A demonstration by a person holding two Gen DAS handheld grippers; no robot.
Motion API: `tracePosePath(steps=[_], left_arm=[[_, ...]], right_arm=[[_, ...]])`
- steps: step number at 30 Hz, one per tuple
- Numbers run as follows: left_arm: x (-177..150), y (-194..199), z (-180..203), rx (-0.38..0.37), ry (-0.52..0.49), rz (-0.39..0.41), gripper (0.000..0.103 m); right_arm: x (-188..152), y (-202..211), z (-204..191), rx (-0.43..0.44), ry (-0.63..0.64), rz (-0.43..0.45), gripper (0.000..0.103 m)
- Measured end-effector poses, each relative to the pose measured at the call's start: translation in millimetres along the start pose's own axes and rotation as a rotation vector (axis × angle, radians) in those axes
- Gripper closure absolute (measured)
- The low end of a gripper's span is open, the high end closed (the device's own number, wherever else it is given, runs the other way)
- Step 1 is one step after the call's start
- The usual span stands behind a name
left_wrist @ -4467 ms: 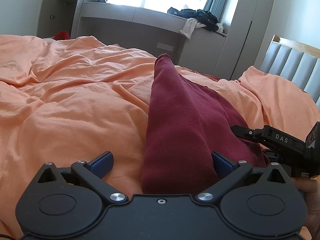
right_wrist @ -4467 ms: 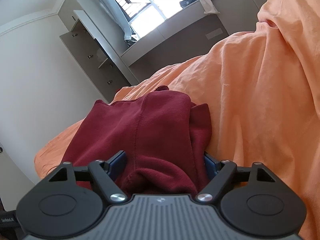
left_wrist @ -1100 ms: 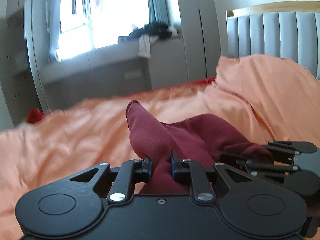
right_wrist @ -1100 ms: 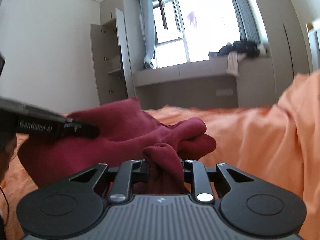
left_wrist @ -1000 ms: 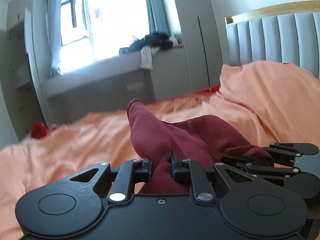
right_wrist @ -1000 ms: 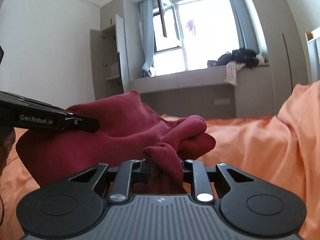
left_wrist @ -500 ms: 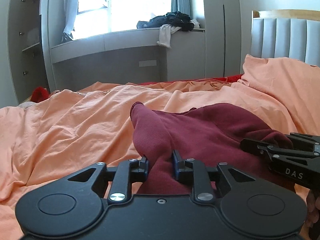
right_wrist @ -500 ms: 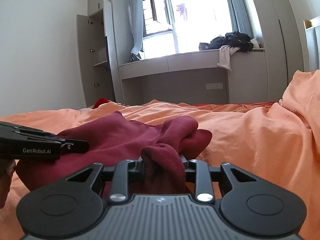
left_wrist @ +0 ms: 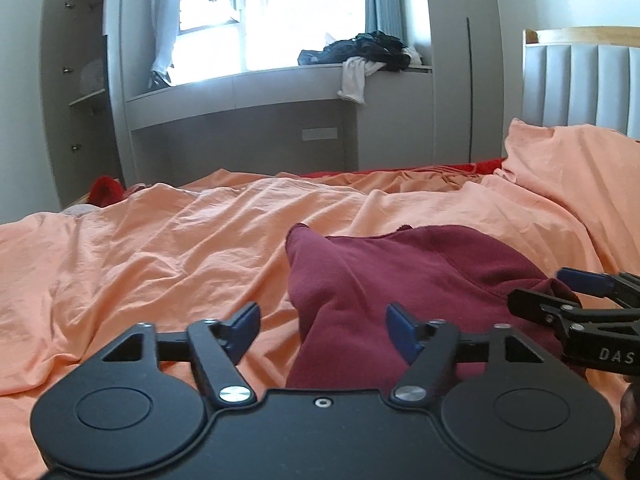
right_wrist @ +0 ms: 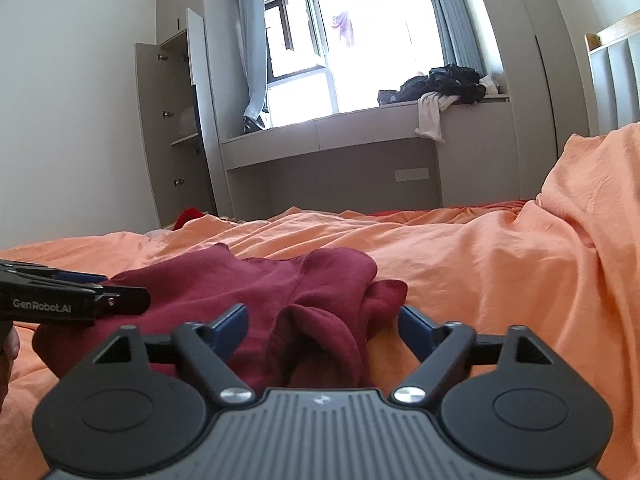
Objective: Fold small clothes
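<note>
A dark red knit garment lies bunched on the orange duvet. My left gripper is opening: its blue pads stand wide apart, and a fold of the garment lies between them with a gap on each side. My right gripper is opening too, its pads spread clear of a rumpled lump of the garment that lies between them. In the left wrist view the right gripper shows at the right edge. In the right wrist view the left gripper shows at the left edge.
The duvet rises in a thick fold on the right, below a padded headboard. Beyond the bed runs a grey window bench with a heap of dark and white clothes. A red item lies by the far left corner.
Both grippers were shut on folds of the red garment and have now let go, jaws spread wide. The garment has settled lower onto the duvet, and the left gripper has sunk slightly.
</note>
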State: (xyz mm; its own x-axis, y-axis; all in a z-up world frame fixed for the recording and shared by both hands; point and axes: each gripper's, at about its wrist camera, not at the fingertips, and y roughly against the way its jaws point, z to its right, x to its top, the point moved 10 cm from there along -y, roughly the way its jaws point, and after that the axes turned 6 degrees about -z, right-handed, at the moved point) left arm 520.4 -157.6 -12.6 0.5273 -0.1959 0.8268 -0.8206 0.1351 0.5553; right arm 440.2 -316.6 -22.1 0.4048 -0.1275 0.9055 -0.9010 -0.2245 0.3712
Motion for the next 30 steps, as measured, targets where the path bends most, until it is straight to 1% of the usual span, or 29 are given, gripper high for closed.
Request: tracePosePath(steps=[2,3,5,7,10,18,24,30], left_arm=[[0.9,10.0,-3.1,0.014,0.011,0.013,0.017],[1.8,14.4,-4.6,0.018,0.015,0.021,0.016],[2.9,26.8,-6.6,0.026,0.023,0.041,0.009],[4.8,37.9,-8.7,0.031,0.036,0.061,0.005],[7.9,57.1,-10.1,0.034,0.055,0.095,0.001],[10.0,103.5,-9.3,0.065,0.068,0.154,0.001],[3.7,135.7,-11.6,0.089,0.079,0.221,0.001],[-5.2,159.7,-16.6,0.113,0.085,0.26,0.001]], right_arm=[[2.3,7.4,-1.0,-0.007,0.0,0.016,0.004],[3.6,11.5,-1.9,-0.008,0.0,0.025,0.003],[5.5,21.3,-5.1,-0.013,0.003,0.039,0.001],[8.2,32.2,-8.3,-0.022,0.009,0.056,0.0],[13.2,48.5,-13.2,-0.043,0.016,0.084,0.0],[31.1,97.4,-25.7,-0.056,0.01,0.198,0.0],[36.5,128.5,-40.1,-0.071,0.053,0.282,0.0],[34.2,156.3,-55.7,-0.081,0.105,0.341,0.0]])
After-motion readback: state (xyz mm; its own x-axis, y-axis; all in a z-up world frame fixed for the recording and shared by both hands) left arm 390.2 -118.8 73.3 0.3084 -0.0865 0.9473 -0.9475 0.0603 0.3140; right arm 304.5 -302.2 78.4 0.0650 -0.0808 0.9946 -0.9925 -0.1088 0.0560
